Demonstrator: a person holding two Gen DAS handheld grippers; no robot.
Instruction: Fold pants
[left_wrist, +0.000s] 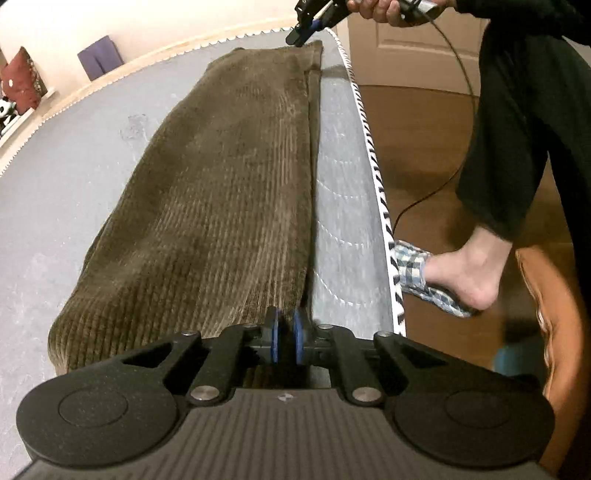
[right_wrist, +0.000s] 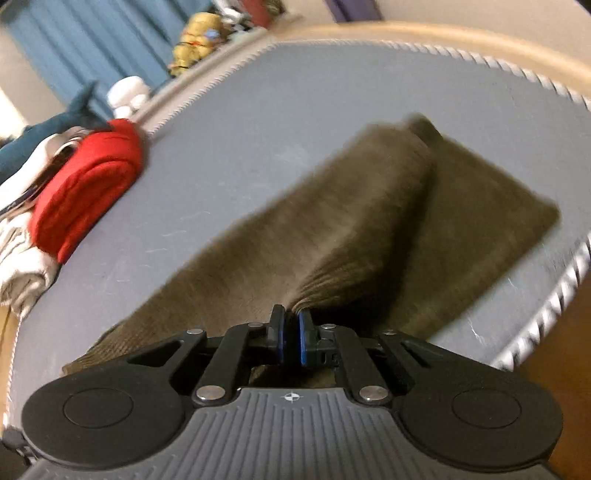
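- A long pair of olive-brown corduroy pants (left_wrist: 221, 177) lies lengthwise on a grey quilted mattress (left_wrist: 74, 192), close to its striped piped edge, with one leg stacked over the other.
- The left gripper (left_wrist: 286, 339) sits at the near end of the pants; its blue-padded fingers (left_wrist: 275, 338) are closed to a narrow gap on the corner of the fabric.
- In the left view, the right gripper (left_wrist: 297, 37), held by a hand (left_wrist: 373, 11), pinches the far corner of the pants.
- From the right wrist view, the right gripper's fingers (right_wrist: 304, 339) are pressed together on a bunched ridge of corduroy, which rises off the mattress.
- The step appears to be carrying one end of the pants over toward the other to halve their length.
- To do it well, keep both layers caught in each grip, lift both corners evenly, and keep the fabric taut so the edges line up.
- A red folded garment (right_wrist: 85, 188) lies well apart.
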